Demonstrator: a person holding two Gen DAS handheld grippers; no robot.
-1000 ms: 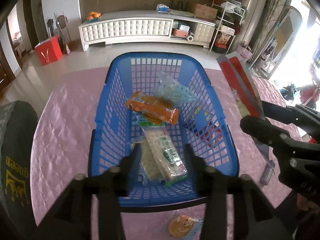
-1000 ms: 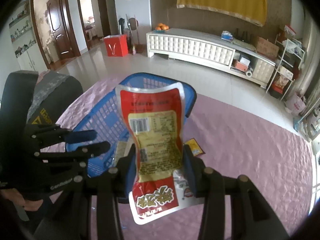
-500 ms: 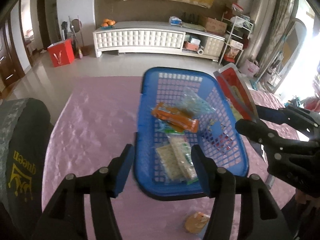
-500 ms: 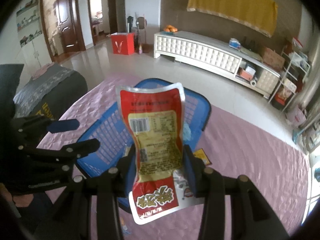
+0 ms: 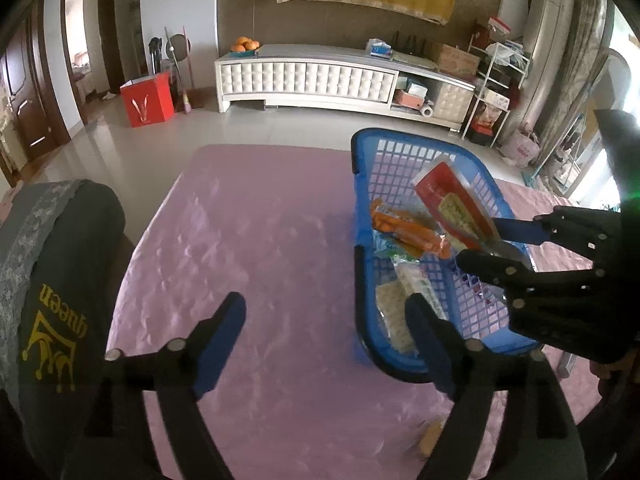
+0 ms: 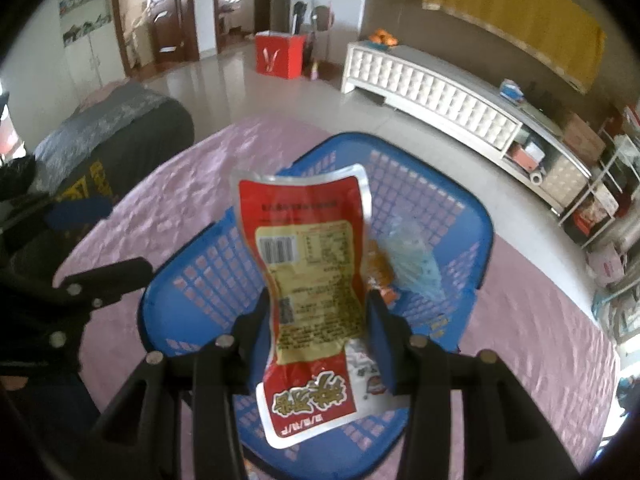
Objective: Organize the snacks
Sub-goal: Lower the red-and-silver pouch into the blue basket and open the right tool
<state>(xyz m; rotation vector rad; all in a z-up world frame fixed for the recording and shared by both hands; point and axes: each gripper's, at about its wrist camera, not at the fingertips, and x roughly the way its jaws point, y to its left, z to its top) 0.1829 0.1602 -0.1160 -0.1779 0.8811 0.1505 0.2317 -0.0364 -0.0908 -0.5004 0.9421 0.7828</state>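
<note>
Snack packets (image 5: 404, 232) in basket (image 5: 400, 148)

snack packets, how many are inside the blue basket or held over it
At least 5: red packet in the right gripper over the basket; inside, orange packet, two pale packets, clear bluish bag. More may be hidden.

Left wrist view: we are looking forward and steeply down along the left gripper (image 5: 324, 340), close above the pink table cover (image 5: 248, 240), with the blue basket (image 5: 364, 280) lying right of centre and the right gripper (image 5: 496, 236) entering from the right edge.

Right wrist view: we are looking forward and down along the right gripper (image 6: 316, 316), close over the blue basket (image 6: 476, 240), which is filling the middle; the left gripper (image 6: 104, 248) is showing at the left edge.

Shared: both views are taking in the basket, the table cover (image 6: 532, 320), the white cabinet (image 5: 304, 80) (image 6: 432, 88) and the red box (image 5: 147, 98) (image 6: 280, 56).
</note>
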